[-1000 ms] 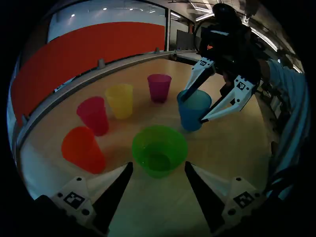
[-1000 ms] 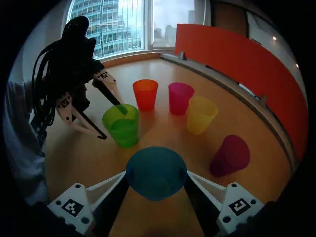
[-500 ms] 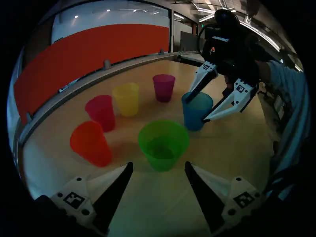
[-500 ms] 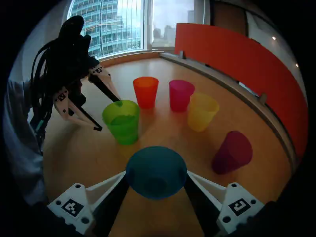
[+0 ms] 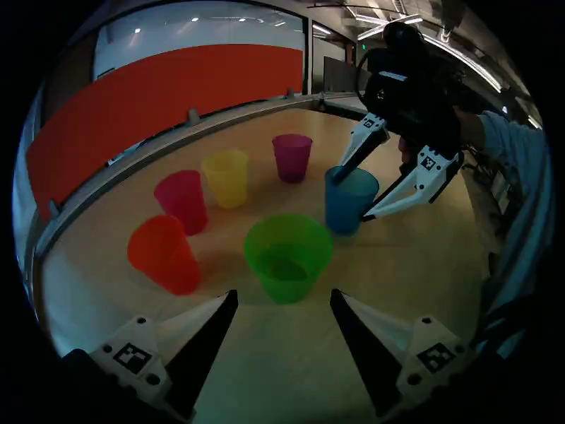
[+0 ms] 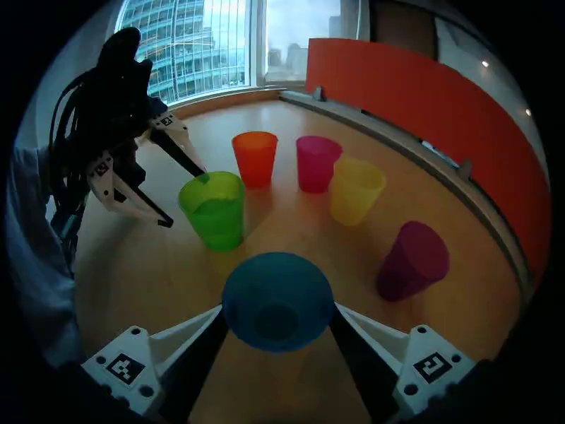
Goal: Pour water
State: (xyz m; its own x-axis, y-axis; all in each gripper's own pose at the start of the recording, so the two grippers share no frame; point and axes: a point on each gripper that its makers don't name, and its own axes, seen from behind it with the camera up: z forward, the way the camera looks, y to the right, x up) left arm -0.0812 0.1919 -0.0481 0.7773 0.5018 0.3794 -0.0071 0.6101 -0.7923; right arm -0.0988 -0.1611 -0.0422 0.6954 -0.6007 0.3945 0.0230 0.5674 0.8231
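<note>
Right gripper (image 6: pixel 279 309): fingers closed partway, both pressed against the sides of the blue cup (image 6: pixel 277 286), which sits upright between them with its mouth facing the camera. In the left gripper view the same gripper reaches in from the upper right, one finger at the cup's rim and the other low on its far side. A person's sleeve (image 5: pixel 515 152) shows behind it.

Left gripper (image 5: pixel 282 292): fingers spread wide, holding nothing. The green cup (image 5: pixel 288 256) stands upright on the wooden table (image 5: pixel 424 268) just ahead of the fingertips, centred on the gap between them but not touched. In the right gripper view a level line shows inside the green cup, possibly water; the tinted wall makes this uncertain.

Blue cup is just beside the green cup, to the right of it in the left gripper view.

Other cups, all upright on the table and apart from one another:
- orange cup (image 5: pixel 162 253), left of the green one
- pink cup (image 5: pixel 182 200)
- yellow cup (image 5: pixel 226 177)
- purple cup (image 5: pixel 292 157), farthest back

A red wall panel (image 5: pixel 141 92) runs along the table's far edge. A window (image 6: pixel 191 42) shows in the right gripper view.
</note>
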